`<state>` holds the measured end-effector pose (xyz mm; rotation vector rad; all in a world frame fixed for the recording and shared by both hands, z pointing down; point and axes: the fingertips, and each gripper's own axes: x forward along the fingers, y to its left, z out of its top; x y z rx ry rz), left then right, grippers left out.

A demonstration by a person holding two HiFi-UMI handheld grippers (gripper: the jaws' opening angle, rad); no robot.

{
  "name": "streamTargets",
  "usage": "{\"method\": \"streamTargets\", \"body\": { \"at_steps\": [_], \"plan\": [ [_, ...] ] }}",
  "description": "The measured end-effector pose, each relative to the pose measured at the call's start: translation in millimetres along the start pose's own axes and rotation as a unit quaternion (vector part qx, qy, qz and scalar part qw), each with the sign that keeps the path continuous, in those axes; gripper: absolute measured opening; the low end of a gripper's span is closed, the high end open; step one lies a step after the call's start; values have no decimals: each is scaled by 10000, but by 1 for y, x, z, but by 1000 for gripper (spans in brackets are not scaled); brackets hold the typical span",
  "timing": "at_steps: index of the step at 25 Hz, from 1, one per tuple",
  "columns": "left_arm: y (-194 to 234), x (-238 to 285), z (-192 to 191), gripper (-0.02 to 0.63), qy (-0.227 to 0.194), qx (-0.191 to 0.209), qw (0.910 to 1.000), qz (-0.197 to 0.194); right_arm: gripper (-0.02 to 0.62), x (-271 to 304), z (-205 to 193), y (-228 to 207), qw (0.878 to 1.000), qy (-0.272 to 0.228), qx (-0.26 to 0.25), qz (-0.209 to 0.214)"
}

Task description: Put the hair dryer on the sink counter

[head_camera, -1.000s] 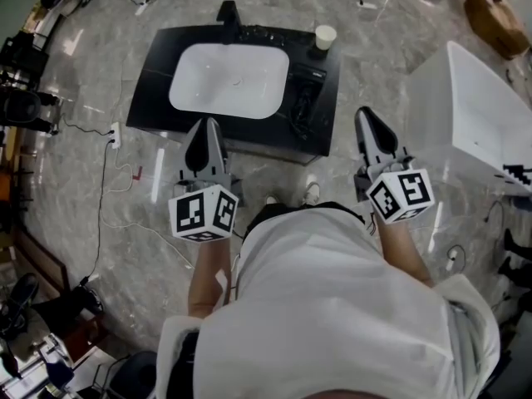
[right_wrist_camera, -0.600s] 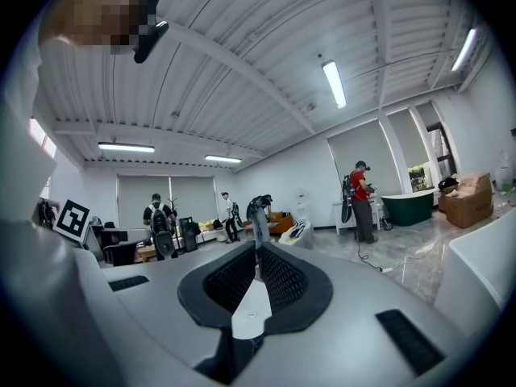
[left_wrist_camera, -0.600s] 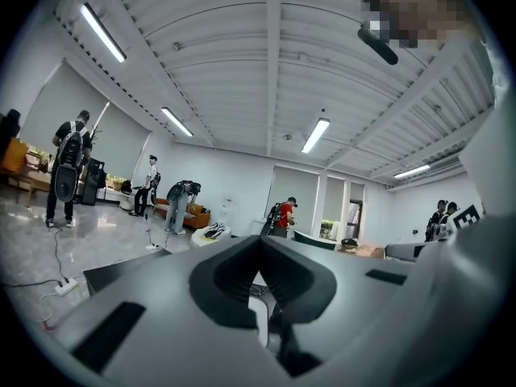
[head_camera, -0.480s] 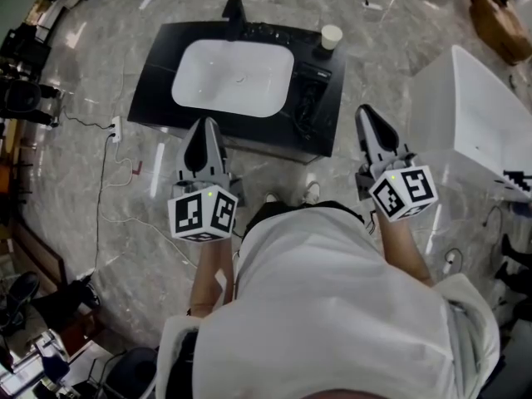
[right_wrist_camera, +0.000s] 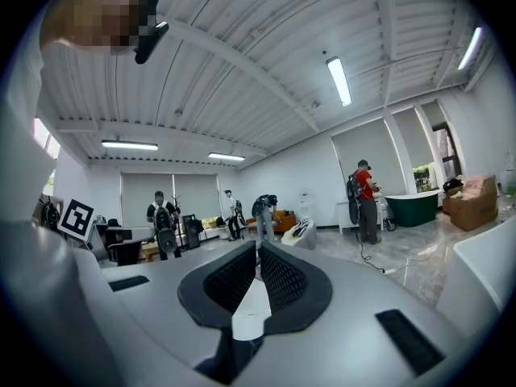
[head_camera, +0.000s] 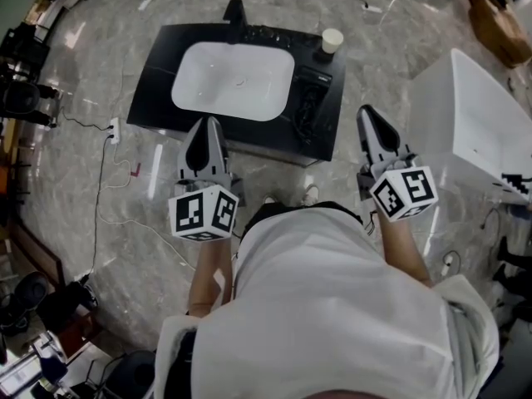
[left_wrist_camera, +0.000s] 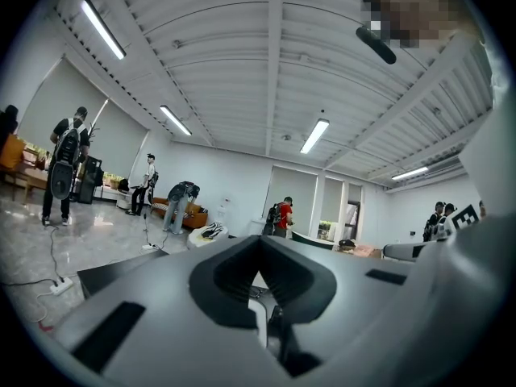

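Note:
A black sink counter [head_camera: 158,73] with a white basin [head_camera: 233,80] stands on the marble floor in front of me. A black hair dryer [head_camera: 306,106] with its cord lies on the counter, right of the basin. My left gripper [head_camera: 205,131] hangs over the counter's front edge, shut and empty. My right gripper [head_camera: 371,123] hangs over the floor just right of the counter, also shut and empty. In the left gripper view the left gripper [left_wrist_camera: 258,274] has its jaws together and points out into the room. The right gripper [right_wrist_camera: 255,256] stands the same in its own view.
A black faucet [head_camera: 233,12] and a paper cup [head_camera: 332,38] stand at the counter's back. A white tub-like unit [head_camera: 482,123] is at the right. A power strip [head_camera: 115,131] and cables lie on the floor at the left. People [left_wrist_camera: 64,164] stand far off.
The head view has drifted slightly, so the counter sits a little further right in the picture. Both grippers stay shut in the same places.

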<state>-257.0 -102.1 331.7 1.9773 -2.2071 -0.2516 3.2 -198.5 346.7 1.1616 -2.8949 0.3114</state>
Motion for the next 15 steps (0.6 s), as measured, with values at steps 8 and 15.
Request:
{"method": "streamTargets", "body": {
  "at_steps": [8,15],
  "plan": [
    [5,3,0,2,60,-66,9999,-80,46,8,2,10,10000,27,-11,32],
    [9,4,-5,2,152,-161,9997,-88,46,12,1,12,10000,89,-21,-2]
  ]
}}
